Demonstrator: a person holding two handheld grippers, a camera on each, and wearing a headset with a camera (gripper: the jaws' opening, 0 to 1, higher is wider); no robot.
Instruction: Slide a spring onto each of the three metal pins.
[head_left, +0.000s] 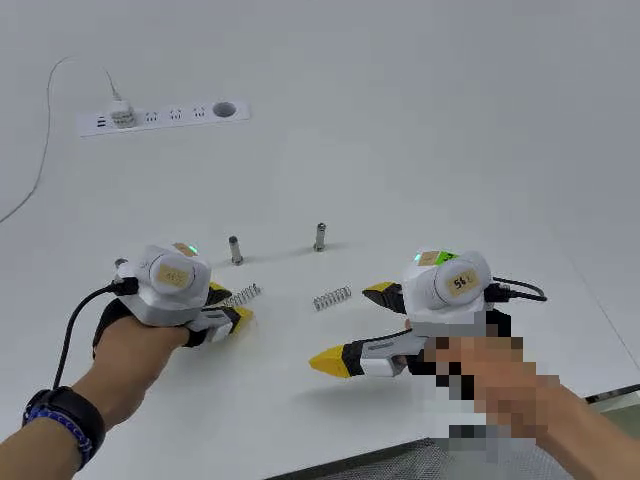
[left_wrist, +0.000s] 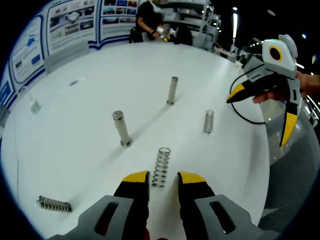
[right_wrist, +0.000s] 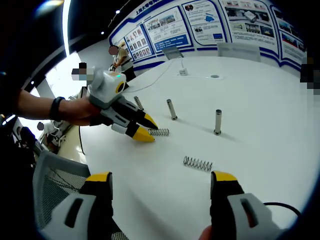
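The left claw, narrowly parted, straddles the spring lying on the surface just short of the nearer pin, and should pinch mid-coil, gently, while the right claw hangs wide apart.

One spring lies flat at the tips of my left gripper. Past it I see the nearer pin and the farther pin standing upright, well apart, with bare table between them. A second spring lies between that gripper and my right gripper. The power strip sits far back, well clear.
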